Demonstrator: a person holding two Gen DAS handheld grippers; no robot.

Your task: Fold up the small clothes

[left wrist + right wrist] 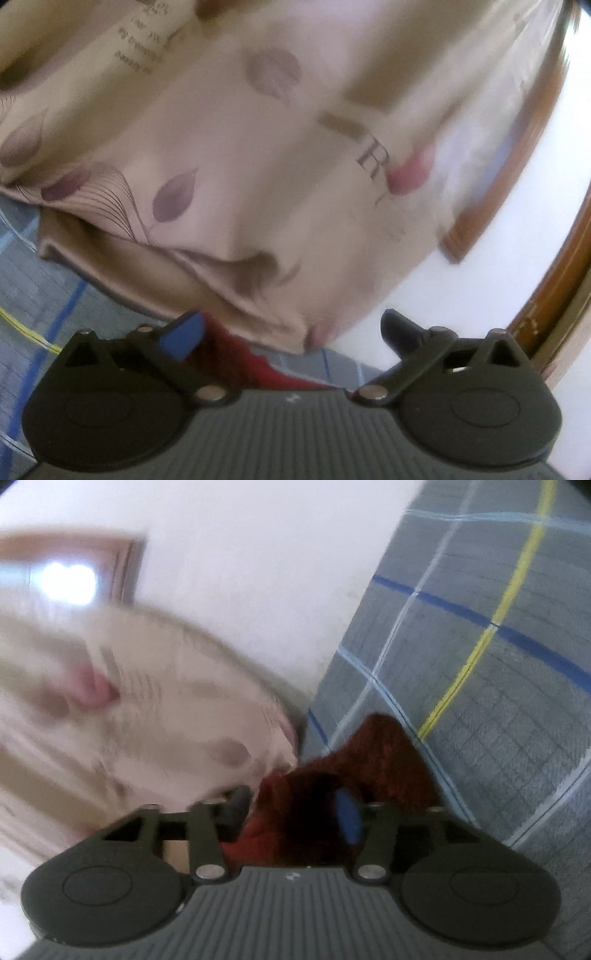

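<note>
Left gripper (291, 334) jaws wide apart before red garment (236, 354), right gripper (295, 808) jaws loosened around red garment (332, 771) on grey checked cloth (498, 720)

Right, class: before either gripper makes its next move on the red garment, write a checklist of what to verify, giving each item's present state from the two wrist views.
1. Left gripper jaws apart, nothing between them: ok.
2. Right gripper jaws apart around the red garment, pads not clearly pressing: ok.
3. Red garment resting on the grey checked cloth: ok.
4. Red garment lying flat, ready to fold: not ok, it is bunched up.
5. Beige patterned curtain clear of the work: not ok, its hem hangs right by the garment.
6. Garment's edges and corners located: cannot tell, both views are blurred.
</note>
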